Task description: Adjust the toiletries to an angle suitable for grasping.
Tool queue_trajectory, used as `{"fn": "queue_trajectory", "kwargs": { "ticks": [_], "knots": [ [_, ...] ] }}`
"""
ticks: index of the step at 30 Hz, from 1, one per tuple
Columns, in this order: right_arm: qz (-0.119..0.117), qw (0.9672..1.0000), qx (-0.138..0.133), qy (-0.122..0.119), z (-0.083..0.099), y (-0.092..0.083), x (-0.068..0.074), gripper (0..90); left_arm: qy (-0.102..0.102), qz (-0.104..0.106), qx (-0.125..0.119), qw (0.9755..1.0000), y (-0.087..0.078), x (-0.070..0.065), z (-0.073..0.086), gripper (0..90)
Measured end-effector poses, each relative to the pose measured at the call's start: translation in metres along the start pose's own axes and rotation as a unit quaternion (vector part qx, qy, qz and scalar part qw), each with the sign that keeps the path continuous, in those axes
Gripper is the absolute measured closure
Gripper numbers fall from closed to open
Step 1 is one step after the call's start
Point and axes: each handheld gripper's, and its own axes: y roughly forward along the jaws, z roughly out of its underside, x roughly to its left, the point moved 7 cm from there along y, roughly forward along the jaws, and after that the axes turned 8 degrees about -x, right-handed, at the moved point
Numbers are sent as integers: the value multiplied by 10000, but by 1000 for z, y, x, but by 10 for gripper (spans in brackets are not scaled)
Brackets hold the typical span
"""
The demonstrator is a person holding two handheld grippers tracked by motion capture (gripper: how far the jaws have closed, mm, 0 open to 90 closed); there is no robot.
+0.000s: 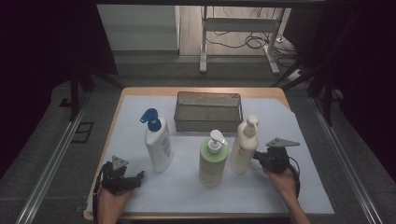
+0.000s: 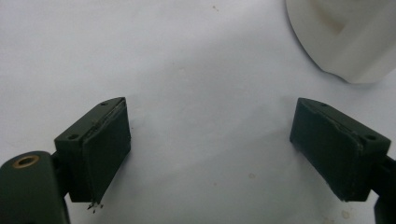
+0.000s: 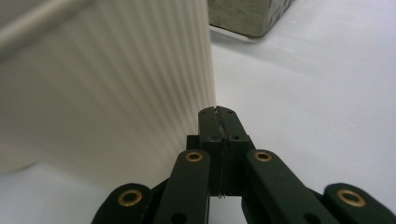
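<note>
Three pump bottles stand upright on the white sheet: a white one with a blue pump (image 1: pixel 157 143) at the left, a green one (image 1: pixel 213 161) in the middle and a cream one (image 1: pixel 244 145) at the right. My right gripper (image 1: pixel 256 157) is shut with nothing in it, its tips right beside the cream bottle's (image 3: pixel 107 88) lower side; whether they touch it I cannot tell. My left gripper (image 1: pixel 139 177) rests low on the sheet at the front left, open and empty (image 2: pixel 210 140), with the base of the blue-pump bottle (image 2: pixel 345 37) just beyond it.
A rectangular metal mesh basket (image 1: pixel 208 112) sits at the back middle of the sheet, its corner (image 3: pixel 252 16) seen past the cream bottle. The wooden table edge (image 1: pixel 119 107) runs along the left. Metal rails (image 1: pixel 51 163) flank the table on both sides.
</note>
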Motion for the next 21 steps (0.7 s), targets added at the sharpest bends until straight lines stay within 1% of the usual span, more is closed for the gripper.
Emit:
{"fn": "queue_trajectory", "kwargs": {
  "ticks": [4, 6, 10, 12, 17, 19, 21],
  "knots": [
    [-40, 10000, -43, -66, 5, -16, 6, 900, -1, 0, 0, 10000, 0, 0, 0, 123],
    [-111, 9999, -49, -77, 9, -22, 11, 900, 1, 0, -1, 10000, 0, 0, 0, 123],
    [-192, 9998, -48, -76, 16, -33, 23, 900, -1, 1, -1, 10000, 0, 0, 0, 122],
    [-263, 9996, -59, -129, 19, -36, 30, 900, -1, -2, -5, 10000, 0, 0, 0, 123],
    [-475, 9986, -101, -229, 20, -40, 54, 900, -1, 0, 0, 10000, 0, 0, 0, 122],
    [-561, 9980, -117, -251, 19, -37, 64, 898, -2, 0, 1, 10000, 0, 0, 0, 122],
    [-593, 9977, -122, -304, 18, -33, 70, 896, -4, 1, -1, 10000, 0, 0, 0, 122]
  ]
}}
